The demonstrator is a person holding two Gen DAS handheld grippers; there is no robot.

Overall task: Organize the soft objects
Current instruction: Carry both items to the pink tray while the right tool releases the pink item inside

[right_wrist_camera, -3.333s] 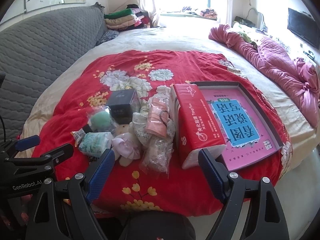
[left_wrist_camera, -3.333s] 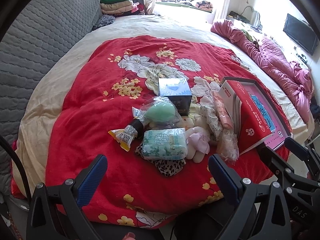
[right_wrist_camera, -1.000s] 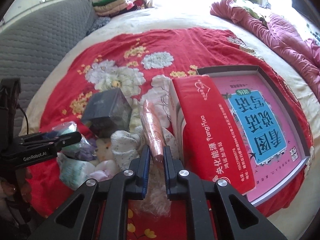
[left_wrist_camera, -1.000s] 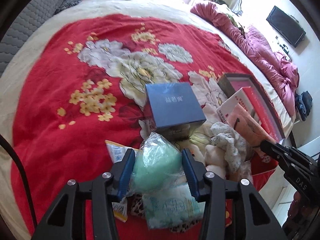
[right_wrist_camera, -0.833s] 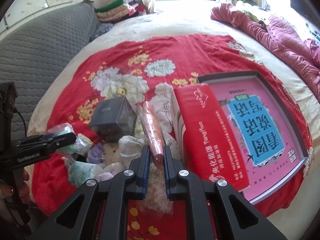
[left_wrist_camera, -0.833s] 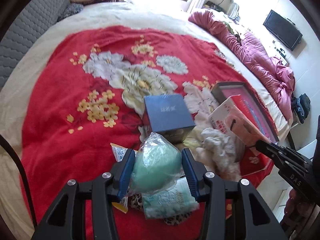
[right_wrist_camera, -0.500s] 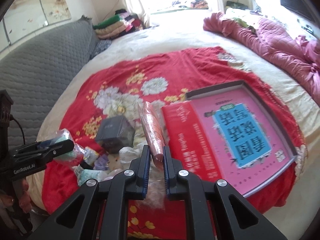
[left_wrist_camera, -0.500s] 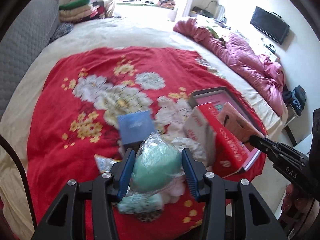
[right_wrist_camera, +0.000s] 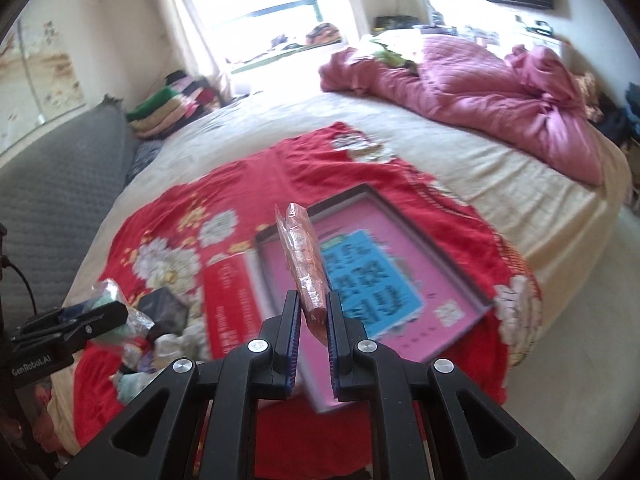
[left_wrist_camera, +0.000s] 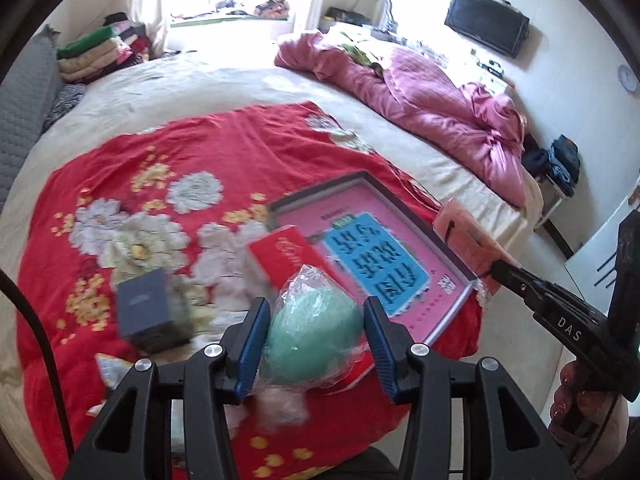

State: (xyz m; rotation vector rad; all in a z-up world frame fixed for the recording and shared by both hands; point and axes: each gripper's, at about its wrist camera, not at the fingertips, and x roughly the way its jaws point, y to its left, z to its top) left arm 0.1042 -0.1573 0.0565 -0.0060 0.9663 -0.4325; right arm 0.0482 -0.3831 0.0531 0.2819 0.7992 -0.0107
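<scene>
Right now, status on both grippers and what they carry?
Left gripper shut on bagged green sponge. Right gripper shut on pink packet. Both above the pink tray; nothing in the way.

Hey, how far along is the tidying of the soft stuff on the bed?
Nothing looks sorted yet: the pink tray holds no soft items. In hand: the left gripper is clamped on a bagged green sponge, the right gripper on a flat pink packet, both held above the bed. The pile by the blue box remains.
</scene>
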